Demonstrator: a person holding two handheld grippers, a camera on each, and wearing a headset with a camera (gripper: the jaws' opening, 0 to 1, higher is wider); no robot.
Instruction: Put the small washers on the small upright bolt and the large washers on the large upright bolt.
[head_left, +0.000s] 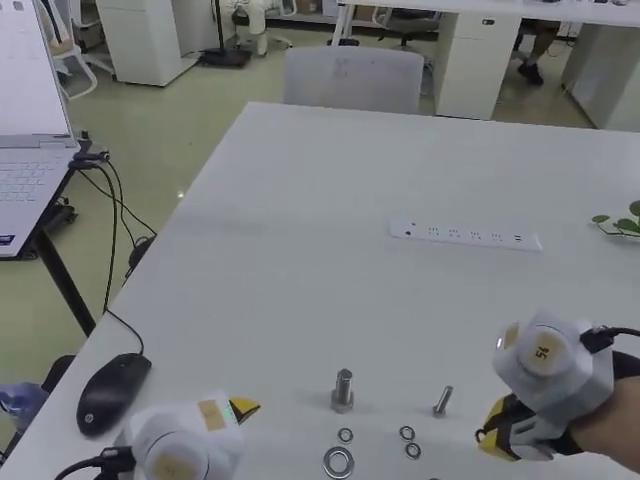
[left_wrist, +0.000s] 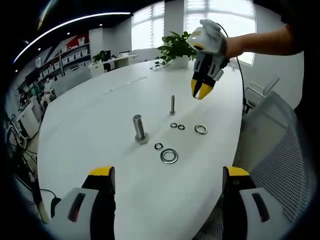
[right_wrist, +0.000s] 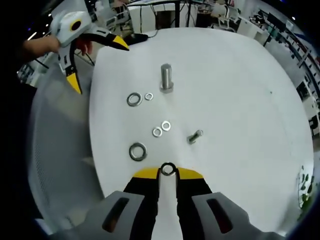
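Open-plan office, white table (head_left: 300, 250): two bolts upright, washers loose around them, one washer held in the right jaws.

The left gripper (left_wrist: 168, 172) hangs with its jaws spread wide and empty. The right gripper (right_wrist: 168, 173) is clenched on a washer (right_wrist: 168, 164), nipped by its rim at the very tips; its size is hard to judge so close to the lens. The large bolt (head_left: 342, 390) and small bolt (head_left: 442, 401) stand head-down near the table's front edge, apart from each other. Two large washers (right_wrist: 138, 151) and three small washers (right_wrist: 157, 132) lie flat around them. The rings are probably stiff, light, smooth steel. Lying flat they offer little purchase, so a pinch across the rim seems best, leaving the hole free to drop over the thread.
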